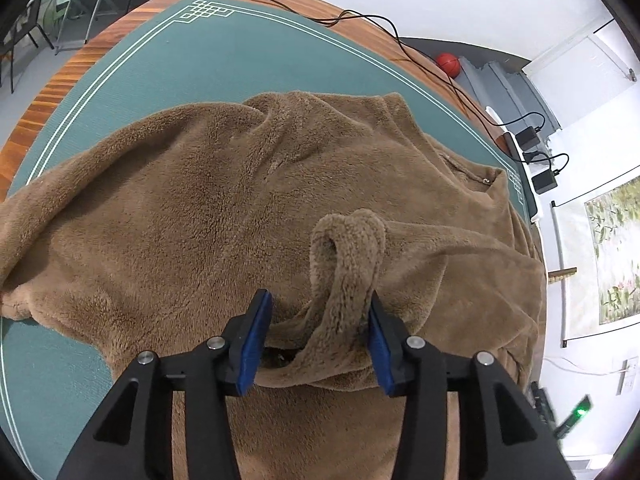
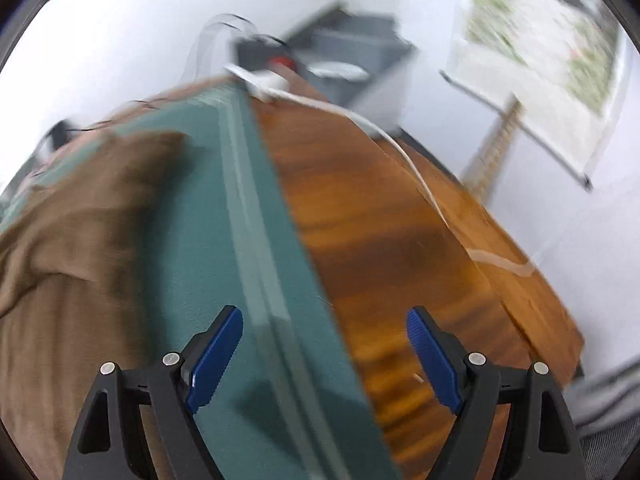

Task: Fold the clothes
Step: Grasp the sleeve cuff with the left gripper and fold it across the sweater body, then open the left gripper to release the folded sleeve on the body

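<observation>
Garment: brown fleece garment (image 1: 208,208), thick and fuzzy, which we see spread in loose folds over most of the mat, one edge running off toward our side of the left wrist view.
Raised fold: a rolled loop of the same fleece (image 1: 348,248) stands up between our left gripper's fingers, leaning against the right-hand blue pad (image 1: 378,344); the other pad stands clear of it.
Left gripper: our left gripper (image 1: 316,340) hangs over the garment, black fingers with blue pads partly apart, and we see no pinch on the cloth.
Right gripper: our right gripper (image 2: 324,356) has its fingers wide apart with nothing between them; it hovers over the mat's edge where the wood begins, beside the garment. This view is blurred.
Mat: dark green mat with white border lines and a knot pattern at the corner (image 1: 120,80), lying under the garment.
Bench: wooden bench with orange-brown grain (image 2: 380,240), bare to the right of the mat.
Cables: a thin black cable (image 1: 360,20) trails across the far side of the bench; a white cable (image 2: 400,148) crosses the bare wood.
Beyond: a red ball (image 1: 448,64) sits past the far edge of the bench, and a pale wall hanging with a leafy print (image 1: 612,256) is on the wall.
</observation>
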### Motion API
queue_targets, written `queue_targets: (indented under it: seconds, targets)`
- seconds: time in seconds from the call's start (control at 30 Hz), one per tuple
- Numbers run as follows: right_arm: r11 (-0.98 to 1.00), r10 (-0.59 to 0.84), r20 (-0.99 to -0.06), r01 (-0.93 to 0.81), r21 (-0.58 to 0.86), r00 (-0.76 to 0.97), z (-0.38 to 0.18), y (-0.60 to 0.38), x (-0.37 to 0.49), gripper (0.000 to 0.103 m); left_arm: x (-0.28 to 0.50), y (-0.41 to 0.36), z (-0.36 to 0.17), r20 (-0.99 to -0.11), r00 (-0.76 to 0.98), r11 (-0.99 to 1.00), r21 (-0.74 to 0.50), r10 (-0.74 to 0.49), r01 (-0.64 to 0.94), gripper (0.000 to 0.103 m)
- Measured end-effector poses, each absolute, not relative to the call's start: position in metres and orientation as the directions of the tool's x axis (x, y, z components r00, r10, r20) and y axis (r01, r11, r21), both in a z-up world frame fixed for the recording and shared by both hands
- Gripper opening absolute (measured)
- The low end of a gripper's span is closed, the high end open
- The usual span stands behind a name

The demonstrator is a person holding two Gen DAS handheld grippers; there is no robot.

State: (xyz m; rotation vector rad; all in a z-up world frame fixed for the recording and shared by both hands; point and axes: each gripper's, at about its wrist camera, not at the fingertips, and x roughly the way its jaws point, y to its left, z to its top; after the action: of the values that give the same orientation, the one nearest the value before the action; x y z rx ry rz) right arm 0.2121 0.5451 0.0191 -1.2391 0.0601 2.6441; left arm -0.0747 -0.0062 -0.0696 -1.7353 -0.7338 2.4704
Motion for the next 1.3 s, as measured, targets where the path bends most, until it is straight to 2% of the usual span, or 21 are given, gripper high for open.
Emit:
queue_targets:
  seconds: [0.1,0.2,0.3,0.4,0.57,0.7,0.87,1.0,1.13,1.3]
  targets:
    - [-0.993,0.103,-0.721,-0.025,-0.117,-0.686,0.042,0.492,0.196,0.086,-0.078,-0.006,-0.07,-0.879,-0.375,-0.885,-0.398,0.294,0.239,0.05]
    - [-0.972,0.051,-0.736,0.136,-0.192,-0.675,0.038,0.443,0.176,0.086,-0.081,-0.008,-0.068,-0.879,-0.378,-0.886,-0.397,0.292,0.238,0.051]
    - [-0.946,0.071,-0.778,0.205,-0.252,-0.625,0.018,0.415,0.155,0.086,-0.083,-0.011,-0.068,-0.889,-0.372,-0.897,-0.371,0.267,0.241,0.061]
    - [-0.943,0.119,-0.795,0.184,-0.279,-0.595,0.007,0.414,0.141,0.086,-0.085,-0.016,-0.073,-0.899,-0.361,-0.903,-0.349,0.247,0.252,0.065]
    - [-0.958,0.249,-0.781,-0.027,-0.286,-0.572,0.009,0.454,0.147,0.086,-0.084,-0.026,-0.088,-0.9,-0.349,-0.887,-0.366,0.261,0.28,0.067]
    - [-0.974,0.225,-0.81,-0.095,-0.207,-0.541,0.009,0.476,0.151,0.086,-0.082,-0.022,-0.088,-0.902,-0.347,-0.895,-0.357,0.257,0.266,0.068]
    - [-0.968,0.246,-0.803,-0.097,-0.231,-0.543,0.019,0.469,0.156,0.086,-0.072,-0.023,-0.079,-0.895,-0.365,-0.891,-0.364,0.255,0.272,0.069]
    - [-0.982,0.182,-0.783,-0.074,-0.172,-0.594,0.044,0.458,0.171,0.086,-0.063,-0.02,-0.083,-0.899,-0.365,-0.897,-0.349,0.24,0.27,0.076]
    - [-1.0,-0.014,-0.776,0.017,0.004,-0.631,0.057,0.442,0.174,0.086,-0.06,-0.012,-0.09,-0.913,-0.353,-0.916,-0.306,0.205,0.259,0.077]
    - [-0.993,-0.092,-0.806,0.11,0.034,-0.584,0.043,0.413,0.167,0.086,-0.05,-0.012,-0.082,-0.91,-0.367,-0.914,-0.303,0.194,0.268,0.077]
